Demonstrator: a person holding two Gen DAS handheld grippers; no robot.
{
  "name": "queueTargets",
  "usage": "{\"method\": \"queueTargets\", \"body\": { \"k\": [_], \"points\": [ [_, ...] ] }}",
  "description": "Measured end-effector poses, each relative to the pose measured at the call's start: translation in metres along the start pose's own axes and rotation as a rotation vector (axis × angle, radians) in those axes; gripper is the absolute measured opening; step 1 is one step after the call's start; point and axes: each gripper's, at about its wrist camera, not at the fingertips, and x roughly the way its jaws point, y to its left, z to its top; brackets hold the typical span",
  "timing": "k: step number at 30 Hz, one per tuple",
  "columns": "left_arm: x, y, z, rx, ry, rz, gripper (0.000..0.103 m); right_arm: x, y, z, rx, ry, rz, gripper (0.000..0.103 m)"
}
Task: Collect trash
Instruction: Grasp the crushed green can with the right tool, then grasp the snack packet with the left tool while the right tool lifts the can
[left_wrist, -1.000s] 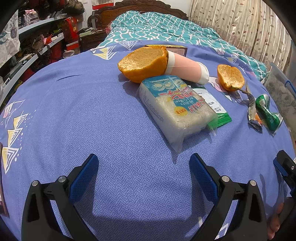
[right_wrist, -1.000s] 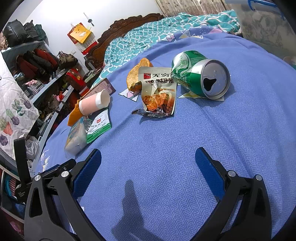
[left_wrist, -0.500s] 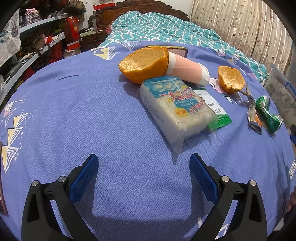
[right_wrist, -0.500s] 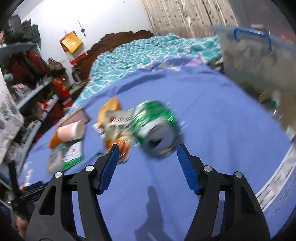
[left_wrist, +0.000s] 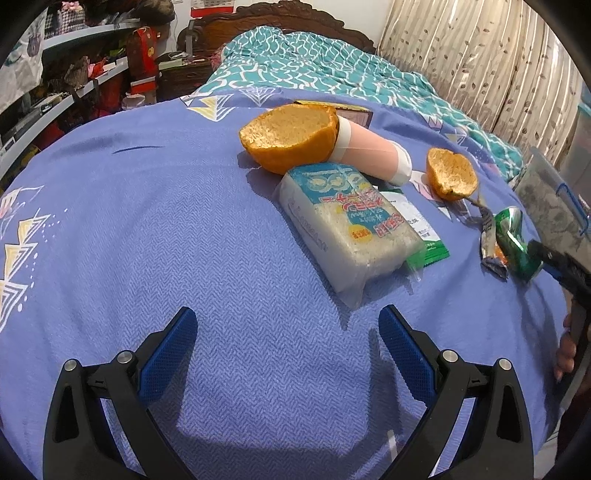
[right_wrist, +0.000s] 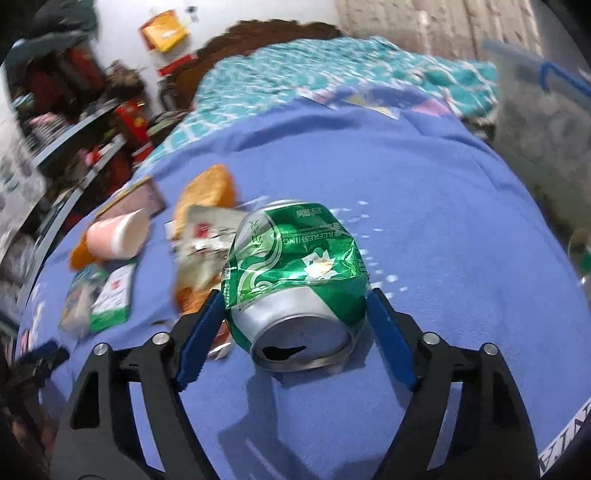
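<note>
A crushed green can (right_wrist: 295, 280) lies on its side on the blue bedsheet (left_wrist: 147, 221). My right gripper (right_wrist: 295, 314) has a blue pad on each side of the can, closed against it. The can also shows at the far right of the left wrist view (left_wrist: 513, 240), with the right gripper behind it. My left gripper (left_wrist: 288, 347) is open and empty above bare sheet. Ahead of it lie a clear packet of rice noodles (left_wrist: 347, 225), a green sachet (left_wrist: 421, 236), a pink paper cup (left_wrist: 369, 151), two orange peel halves (left_wrist: 291, 140) and a foil snack wrapper (left_wrist: 487, 236).
A clear plastic bin with a blue handle (left_wrist: 554, 206) stands off the bed's right edge, also in the right wrist view (right_wrist: 546, 110). A teal patterned quilt (left_wrist: 314, 70) covers the far end. Cluttered shelves (left_wrist: 55, 92) run along the left.
My right gripper moved forward to the green can and its jaws narrowed around it. My left gripper stayed in place, open.
</note>
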Motion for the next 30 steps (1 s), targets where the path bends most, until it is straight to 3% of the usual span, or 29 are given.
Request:
{"method": "queueTargets", "body": {
  "k": [4, 8, 9, 10, 12, 15, 17, 19, 23, 27, 29, 30],
  "points": [
    [-0.011, 0.008, 0.0, -0.03, -0.047, -0.089, 0.094, -0.033, 0.039, -0.034, -0.087, -0.011, 0.116, 0.073],
    [-0.025, -0.004, 0.003, 0.011, -0.082, -0.165, 0.094, -0.043, 0.059, -0.074, -0.159, 0.045, 0.138, 0.075],
    [-0.028, -0.01, 0.006, 0.027, -0.084, -0.185, 0.094, -0.045, 0.057, -0.078, -0.161, 0.055, 0.161, 0.083],
    [-0.031, -0.02, 0.01, 0.052, -0.089, -0.206, 0.094, -0.05, 0.055, -0.081, -0.149, 0.054, 0.196, 0.091],
    [-0.034, -0.038, 0.018, 0.103, -0.091, -0.244, 0.094, -0.06, 0.044, -0.077, -0.096, 0.029, 0.263, 0.092],
    [-0.027, -0.071, 0.03, 0.159, -0.052, -0.299, 0.08, -0.062, 0.017, -0.061, 0.043, 0.011, 0.36, 0.092],
    [-0.015, -0.09, 0.038, 0.177, -0.003, -0.349, 0.076, -0.052, 0.0, -0.051, 0.122, 0.036, 0.391, 0.088],
    [-0.002, -0.108, 0.042, 0.19, 0.034, -0.367, 0.076, -0.04, -0.006, -0.045, 0.139, 0.074, 0.391, 0.074],
    [0.012, -0.13, 0.046, 0.215, 0.075, -0.366, 0.074, -0.008, -0.01, -0.037, 0.126, 0.181, 0.424, 0.07],
    [0.031, -0.146, 0.063, 0.225, 0.12, -0.366, 0.074, 0.014, 0.01, -0.039, 0.013, 0.263, 0.459, 0.068],
    [0.042, -0.157, 0.073, 0.241, 0.156, -0.371, 0.074, 0.016, 0.021, -0.043, -0.019, 0.297, 0.536, 0.059],
    [0.047, -0.164, 0.075, 0.253, 0.17, -0.372, 0.074, 0.016, 0.023, -0.046, -0.023, 0.311, 0.554, 0.05]
  ]
}}
